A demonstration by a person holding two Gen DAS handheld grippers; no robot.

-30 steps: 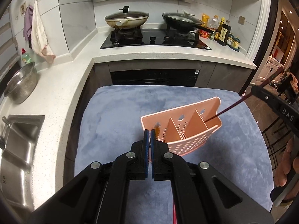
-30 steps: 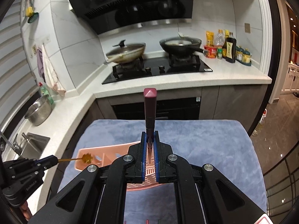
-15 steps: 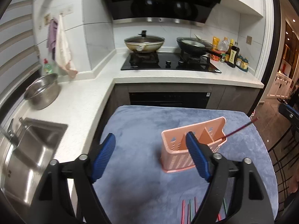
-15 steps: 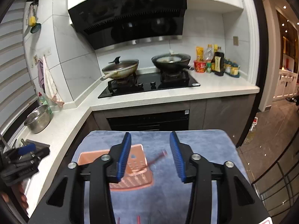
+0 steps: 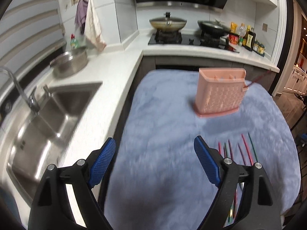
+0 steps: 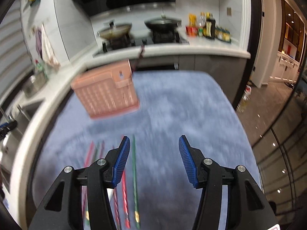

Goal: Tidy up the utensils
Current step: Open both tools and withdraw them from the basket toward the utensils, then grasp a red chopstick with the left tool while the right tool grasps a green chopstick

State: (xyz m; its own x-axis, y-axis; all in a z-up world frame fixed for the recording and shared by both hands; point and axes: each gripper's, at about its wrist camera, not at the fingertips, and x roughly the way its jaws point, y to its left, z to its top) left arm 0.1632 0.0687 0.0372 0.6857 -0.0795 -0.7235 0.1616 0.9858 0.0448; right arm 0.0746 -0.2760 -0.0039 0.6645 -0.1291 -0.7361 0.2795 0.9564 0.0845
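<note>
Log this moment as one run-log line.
left gripper: open, empty | right gripper: open, empty | pink utensil holder: upright on blue cloth, one chopstick inside | loose chopsticks: on cloth

My left tongs (image 5: 155, 163) and right tongs (image 6: 153, 162) are black with blue ribbed pads. The holder (image 5: 220, 94) is salmon pink with a lattice-patterned front, standing on the mottled grey-blue cloth (image 5: 163, 115). The chopsticks (image 6: 134, 172) are red, green and maroon, some spiral-striped with gold bands; the surface (image 5: 107, 67) is speckled white.
</note>
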